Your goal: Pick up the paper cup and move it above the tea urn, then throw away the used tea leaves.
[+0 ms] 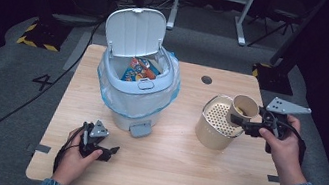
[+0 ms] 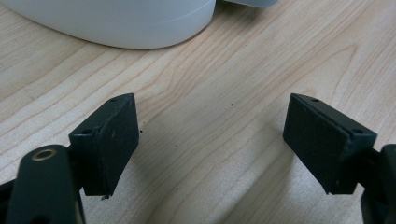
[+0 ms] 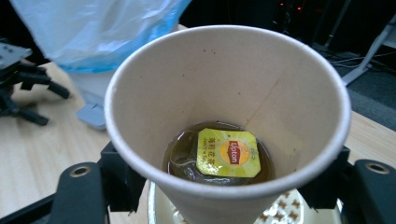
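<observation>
A paper cup [image 1: 244,107] [image 3: 224,84] hangs tilted over the beige perforated container [image 1: 211,130] at the table's right, with my right gripper [image 1: 242,122] [image 3: 224,186] shut on its sides. Inside the cup lies brown tea with a tea bag and its yellow tag [image 3: 229,152]. The container's holed insert [image 3: 285,210] shows just under the cup. My left gripper [image 1: 109,152] [image 2: 210,144] rests on the wooden table [image 1: 167,154] near the front left, open, with bare wood between its pads [image 2: 109,140].
A white pedal bin [image 1: 133,97] with a blue liner stands at the table's middle left, its lid [image 1: 134,32] raised and colourful wrappers inside. Its base [image 2: 116,23] is just ahead of the left gripper. A dark round hole [image 1: 206,80] sits near the table's far edge.
</observation>
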The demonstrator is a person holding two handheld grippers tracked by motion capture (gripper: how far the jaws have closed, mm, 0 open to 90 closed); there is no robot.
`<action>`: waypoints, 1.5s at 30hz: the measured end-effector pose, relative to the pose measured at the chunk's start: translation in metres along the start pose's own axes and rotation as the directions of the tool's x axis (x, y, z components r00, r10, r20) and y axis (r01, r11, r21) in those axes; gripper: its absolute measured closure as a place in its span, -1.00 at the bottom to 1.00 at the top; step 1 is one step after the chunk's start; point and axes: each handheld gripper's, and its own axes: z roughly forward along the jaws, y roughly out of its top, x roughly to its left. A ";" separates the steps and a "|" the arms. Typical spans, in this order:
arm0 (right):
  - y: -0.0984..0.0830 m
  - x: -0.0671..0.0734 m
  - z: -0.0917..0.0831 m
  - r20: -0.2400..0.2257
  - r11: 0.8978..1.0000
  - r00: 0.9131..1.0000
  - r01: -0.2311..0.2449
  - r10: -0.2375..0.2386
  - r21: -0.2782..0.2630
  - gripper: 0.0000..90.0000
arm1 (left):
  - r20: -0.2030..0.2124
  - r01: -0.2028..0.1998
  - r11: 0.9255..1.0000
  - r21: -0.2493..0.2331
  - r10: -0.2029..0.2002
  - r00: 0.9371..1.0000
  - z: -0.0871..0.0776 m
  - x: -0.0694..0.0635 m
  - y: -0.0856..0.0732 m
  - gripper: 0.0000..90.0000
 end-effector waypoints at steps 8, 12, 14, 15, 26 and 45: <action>0.001 -0.017 0.016 0.048 0.999 0.999 0.008 -0.009 0.041 -0.33 | 0.000 0.000 1.000 0.000 0.000 1.000 0.000 0.000 0.000 -0.59; 0.001 -0.023 0.019 0.061 0.999 0.998 0.003 -0.006 0.044 -0.33 | 0.001 0.000 1.000 0.002 0.000 1.000 0.000 0.000 0.000 -0.59; 0.001 -0.026 0.020 0.066 0.999 0.998 -0.001 -0.002 0.044 -0.33 | 0.001 -0.003 1.000 0.003 0.003 1.000 0.000 0.000 0.000 -0.59; 0.000 -0.027 0.021 0.071 0.999 0.997 0.000 -0.003 0.046 -0.33 | 0.001 -0.003 1.000 0.002 0.003 1.000 0.000 0.000 0.000 -0.59; 0.003 -0.034 0.015 0.119 0.991 0.987 0.097 -0.108 0.098 -0.32 | 0.000 -0.003 1.000 0.000 0.003 1.000 0.000 0.000 0.000 -0.59; 0.009 -0.029 0.009 0.179 0.873 0.867 0.416 -0.466 0.256 -0.30 | 0.001 -0.003 1.000 0.003 0.003 1.000 0.000 0.000 0.000 -0.59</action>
